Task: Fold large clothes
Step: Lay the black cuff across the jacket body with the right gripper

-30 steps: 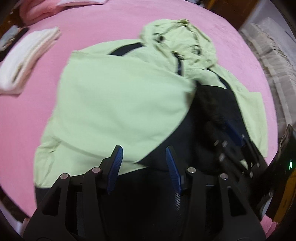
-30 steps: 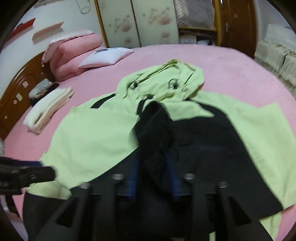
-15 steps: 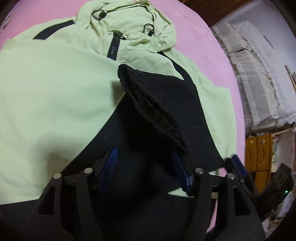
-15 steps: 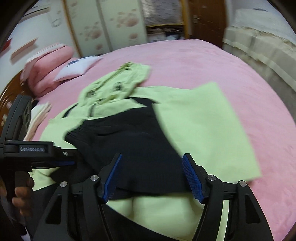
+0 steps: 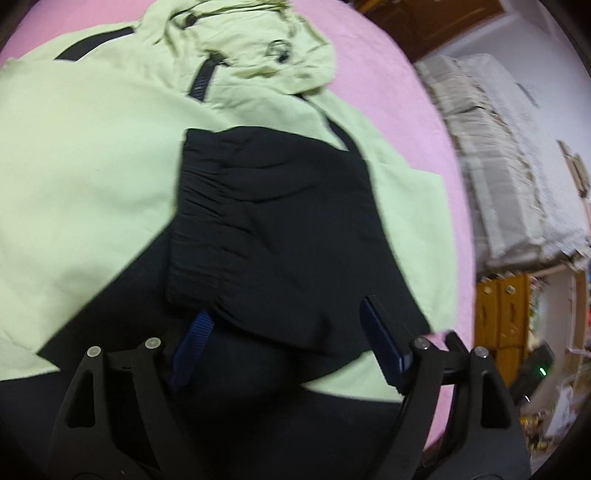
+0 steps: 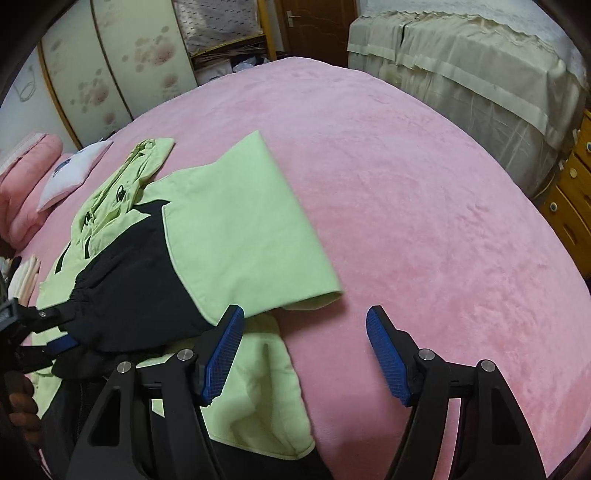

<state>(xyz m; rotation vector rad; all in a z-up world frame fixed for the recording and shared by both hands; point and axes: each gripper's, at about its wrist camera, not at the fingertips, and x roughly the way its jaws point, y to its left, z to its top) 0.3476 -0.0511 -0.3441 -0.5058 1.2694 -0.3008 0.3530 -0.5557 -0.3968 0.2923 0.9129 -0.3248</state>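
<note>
Jacket (image 5: pixel 92 177) spread on the pink bed (image 6: pixel 424 206), hood (image 5: pixel 255 48) at its far end. Left gripper (image 5: pixel 288 339) over the folded black sleeve (image 5: pixel 288 229), fingers apart and opening. Right gripper (image 6: pixel 304 354) beside the jacket's right edge, fingers apart over bare bed.

1. A bed with a pink plush cover (image 6: pixel 424 206) is filling most of both views.
2. Pink bedding (image 6: pixel 26 177) and a white pillow (image 6: pixel 74 170) are lying at the head end.
3. Sliding wardrobe doors (image 6: pixel 122 62) with faded pink blossom prints are standing behind the bed (wood-framed).
4. A dark wooden door (image 6: pixel 317 26) is showing beyond them.
5. A piece of furniture under a beige fringed cover (image 6: pixel 472 70) is sitting beside the bed.
6. A yellow wooden drawer chest (image 6: pixel 572 199) is standing next to it.
7. A pale wall (image 5: pixel 532 33) is rising above the covered furniture.
</note>
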